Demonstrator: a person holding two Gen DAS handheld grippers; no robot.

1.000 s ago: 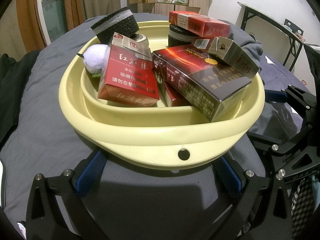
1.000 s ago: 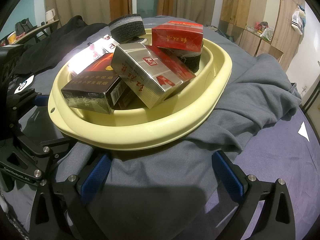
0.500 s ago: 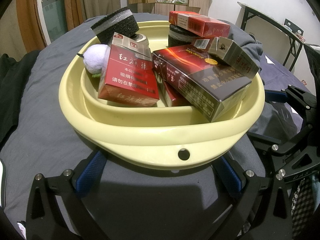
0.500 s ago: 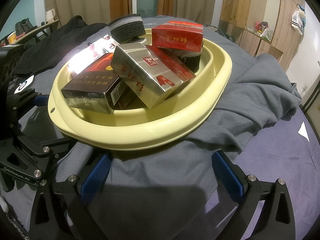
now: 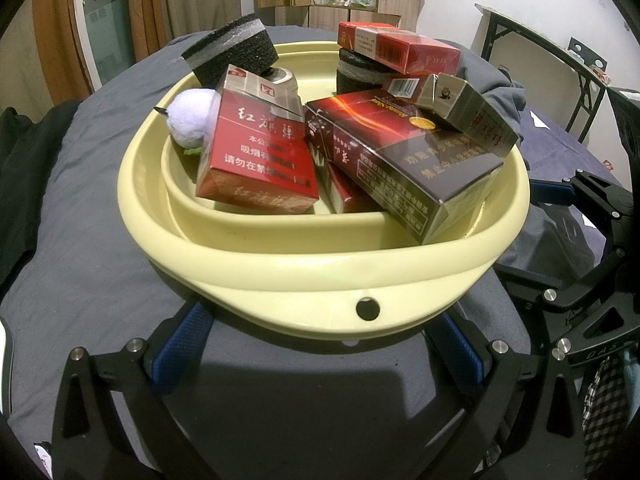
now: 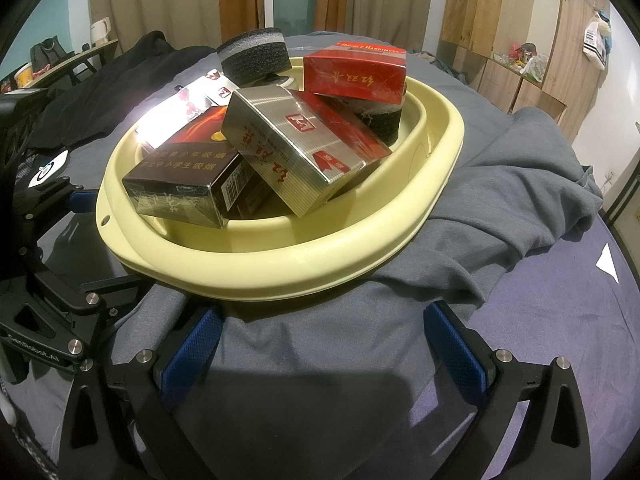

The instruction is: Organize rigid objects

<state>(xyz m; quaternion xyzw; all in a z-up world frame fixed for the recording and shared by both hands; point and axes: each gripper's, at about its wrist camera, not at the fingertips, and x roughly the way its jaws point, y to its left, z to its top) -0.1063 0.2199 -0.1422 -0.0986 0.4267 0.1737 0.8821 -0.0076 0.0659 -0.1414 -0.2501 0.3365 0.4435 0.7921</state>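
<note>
1. In the left wrist view, the left gripper (image 5: pixel 316 344) is seen at the bottom of the frame with its blue-padded fingers (image 5: pixel 180 346) spread wide and empty; the pale yellow basin (image 5: pixel 280 276) lies just beyond them, its near rim over the gap between the fingers.
2. The basin is piled with boxes: a red carton (image 5: pixel 256 160) at centre left, a dark brown carton (image 5: pixel 404 160) at centre right, and a black sponge (image 5: pixel 232 54) propped at the upper left.
3. In the right wrist view, the right gripper (image 6: pixel 320 344) is likewise held wide and empty at the bottom, with the basin just above and to the left, and a silver carton (image 6: pixel 288 148) on top.
4. The basin rests on grey cloth (image 6: pixel 500 200); curtains and wooden cupboards (image 6: pixel 520 40) are seen behind.
5. The white fluffy item (image 5: pixel 190 118) at the left of the basin is half hidden and cannot be identified.
</note>
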